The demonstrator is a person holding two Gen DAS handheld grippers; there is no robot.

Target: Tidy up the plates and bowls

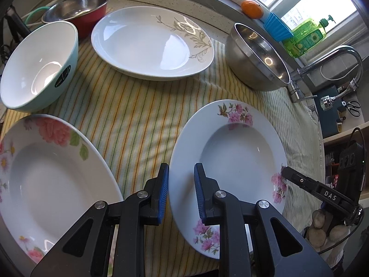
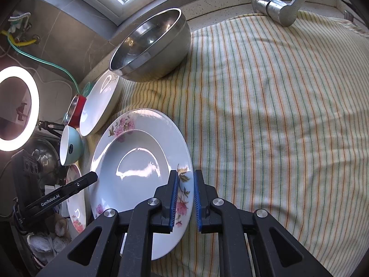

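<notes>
- Two grippers flank one dish: the pink-blossom plate [image 1: 230, 154] lies on the striped cloth [image 1: 129, 106] near the bench's front edge, toward its sink-side end.
- Left gripper [image 1: 181, 180] is partly open; its blue pads straddle the plate's rim, one inside, one outside. Neither pad looks pressed against the rim, so it holds nothing yet.
- Right gripper [image 2: 185, 189] brackets the opposite rim, its gap narrower. Whether the pads actually touch the plate I cannot tell.
- Step in hand, as I judge it: gripping this plate to lift it toward another plate.
- Likely target is the rose plate [image 1: 48, 173] at the front corner on the other side; the leaf-pattern plate [image 1: 150, 43] sits toward the back edge.
- To do it well: seat both pads deep over the rim before closing, since glazed ceramic may slip from a shallow pinch.
- Close both sides evenly and lift level, so the plate does not tilt or drag the cloth.
- Watch the steel bowl [image 1: 256, 60], near the back edge beside the tap, and the white bowl [image 1: 37, 67], which sits behind the rose plate.
- Lower gently onto the stack; releasing early risks a chip.
</notes>
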